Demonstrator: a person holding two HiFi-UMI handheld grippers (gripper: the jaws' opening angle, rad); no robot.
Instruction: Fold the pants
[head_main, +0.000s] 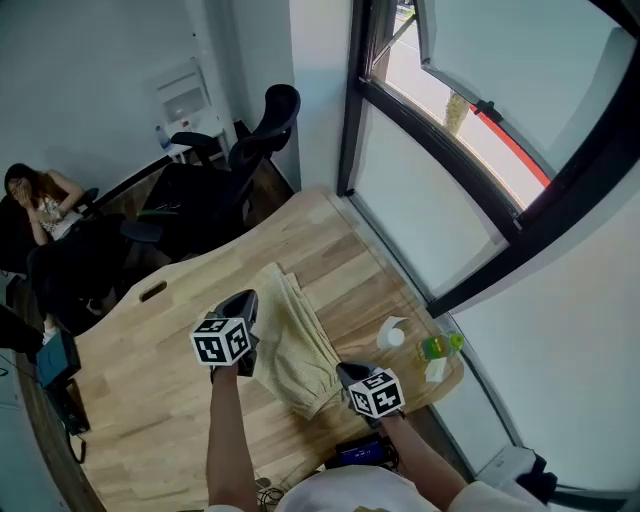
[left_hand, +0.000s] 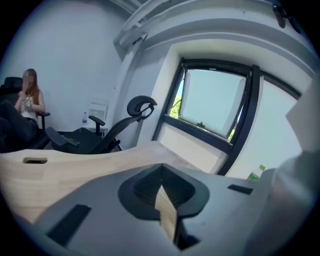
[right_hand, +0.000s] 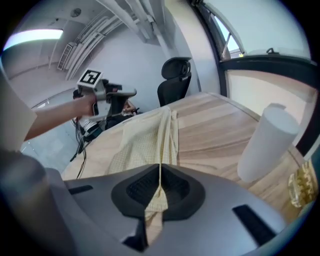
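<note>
Pale yellow pants (head_main: 300, 345) lie folded lengthwise on the wooden table (head_main: 150, 400), one end lifted toward me. My left gripper (head_main: 247, 300) is at the pants' left side, raised off the table. In the left gripper view its jaws (left_hand: 161, 187) are shut on a narrow strip of the yellow fabric (left_hand: 166, 212). My right gripper (head_main: 346, 371) is at the near end of the pants. Its jaws (right_hand: 160, 181) are shut on a fabric edge (right_hand: 156, 200), and the pants (right_hand: 147, 135) stretch away from them toward the left gripper (right_hand: 117, 95).
A white cylinder (head_main: 392, 333) (right_hand: 265, 142) and a green bottle (head_main: 440, 346) stand near the table's right edge by the window. Black office chairs (head_main: 265, 130) stand beyond the far end. A person (head_main: 40, 205) sits at far left. Cables (head_main: 65, 410) hang off the left edge.
</note>
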